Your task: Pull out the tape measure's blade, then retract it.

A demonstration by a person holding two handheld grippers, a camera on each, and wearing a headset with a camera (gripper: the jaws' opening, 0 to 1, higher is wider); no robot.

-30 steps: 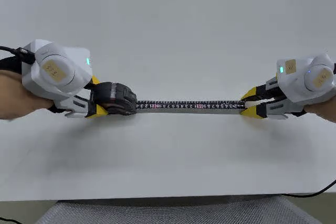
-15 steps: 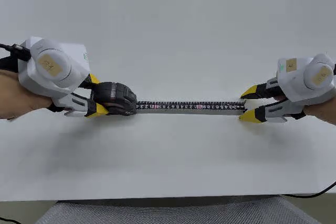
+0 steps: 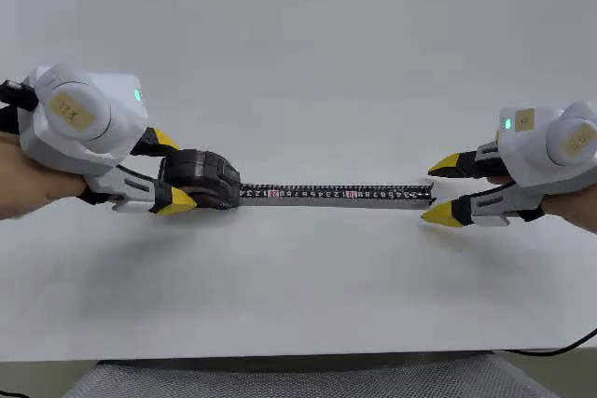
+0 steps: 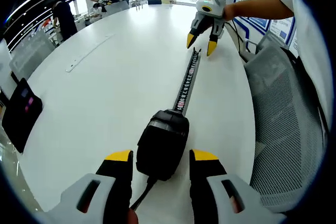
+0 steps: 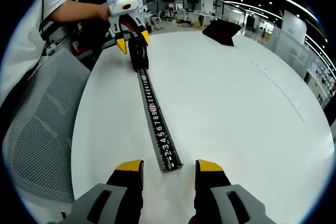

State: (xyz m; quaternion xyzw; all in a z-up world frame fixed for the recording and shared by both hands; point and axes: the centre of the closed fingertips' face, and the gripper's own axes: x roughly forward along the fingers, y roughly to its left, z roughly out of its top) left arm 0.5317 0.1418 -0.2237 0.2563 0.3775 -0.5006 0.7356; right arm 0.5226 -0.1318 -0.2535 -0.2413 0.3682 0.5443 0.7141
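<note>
Black tape measure pinched in left fingers; blade tip between spread right fingers.

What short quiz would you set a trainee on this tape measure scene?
1. True or false: the jaws of the right gripper are clamped shut on the tip of the blade.
2. What does the left gripper hold? A: a screwdriver. B: the tape measure case. C: a cup.
3. Fill in: the pulled-out blade lies flat on the white ____.

Key: 1 false, the jaws stand open around the tip; 2 B; 3 table.
</note>
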